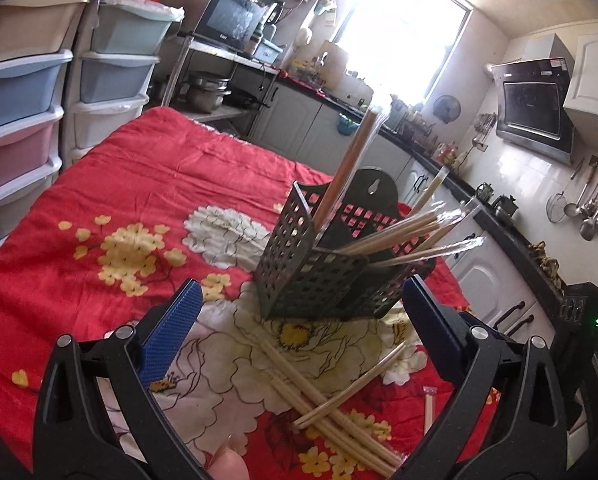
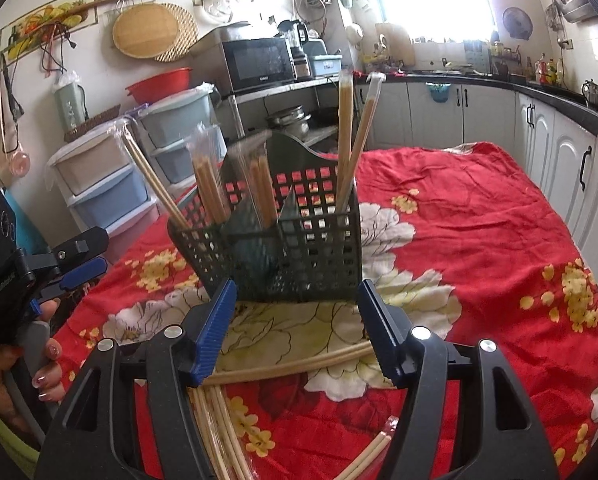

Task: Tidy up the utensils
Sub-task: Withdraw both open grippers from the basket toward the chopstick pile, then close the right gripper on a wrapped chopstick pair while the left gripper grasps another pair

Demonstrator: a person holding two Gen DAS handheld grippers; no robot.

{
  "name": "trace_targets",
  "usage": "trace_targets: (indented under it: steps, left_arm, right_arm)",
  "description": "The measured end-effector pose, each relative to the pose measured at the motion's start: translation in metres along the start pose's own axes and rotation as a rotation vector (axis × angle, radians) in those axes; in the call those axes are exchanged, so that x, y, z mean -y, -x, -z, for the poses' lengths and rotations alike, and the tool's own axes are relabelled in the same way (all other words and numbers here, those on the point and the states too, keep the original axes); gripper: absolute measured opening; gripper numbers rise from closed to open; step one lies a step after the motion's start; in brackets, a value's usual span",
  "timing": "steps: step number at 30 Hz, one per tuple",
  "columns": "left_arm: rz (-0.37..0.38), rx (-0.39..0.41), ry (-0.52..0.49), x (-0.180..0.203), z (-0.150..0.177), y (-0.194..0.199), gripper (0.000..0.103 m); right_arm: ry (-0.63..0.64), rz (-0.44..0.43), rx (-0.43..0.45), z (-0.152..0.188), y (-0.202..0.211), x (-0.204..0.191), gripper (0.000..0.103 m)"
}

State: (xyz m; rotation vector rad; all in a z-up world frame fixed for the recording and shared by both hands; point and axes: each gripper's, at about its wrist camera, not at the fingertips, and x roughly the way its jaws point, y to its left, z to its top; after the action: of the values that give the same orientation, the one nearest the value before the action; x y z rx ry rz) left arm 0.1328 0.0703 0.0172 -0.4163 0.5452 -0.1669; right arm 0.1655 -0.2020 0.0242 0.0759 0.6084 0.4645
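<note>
A dark perforated utensil holder (image 1: 319, 272) stands upright on the red flowered cloth (image 1: 139, 176); it also shows in the right wrist view (image 2: 299, 248). Several plastic-wrapped chopstick pairs (image 1: 411, 232) stand or lean in its compartments (image 2: 349, 136). More loose chopsticks (image 1: 331, 400) lie crossed on the cloth in front of it (image 2: 295, 364). My left gripper (image 1: 299, 324) is open and empty, just short of the holder. My right gripper (image 2: 297, 328) is open and empty, just above the loose chopsticks. The left gripper also shows at the left edge of the right wrist view (image 2: 75, 264).
Stacked plastic drawers (image 1: 23, 92) stand left of the table. A microwave (image 1: 229, 20) sits on a shelf behind. White cabinets under a dark counter (image 2: 539, 92) run along the right. A small wrapped pair (image 1: 429, 404) lies on the cloth at the right.
</note>
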Motion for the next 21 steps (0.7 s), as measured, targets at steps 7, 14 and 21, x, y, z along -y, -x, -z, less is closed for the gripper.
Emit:
trace_targets:
  steps: [7,14,21]
  left_arm:
    - [-0.016,-0.045,0.011,-0.007,0.009,-0.007,0.092]
    - [-0.025,-0.106,0.021,-0.011,0.019,-0.017,0.092]
    - [-0.018,-0.176,0.05,-0.018,0.03,-0.028,0.092]
  right_arm:
    - [0.006,-0.004,-0.036,0.007,-0.004,-0.003,0.061]
    - [0.005,0.008,-0.064,0.015,-0.005,0.0,0.061]
    - [-0.009,0.029,-0.098,0.026,-0.006,0.008,0.061]
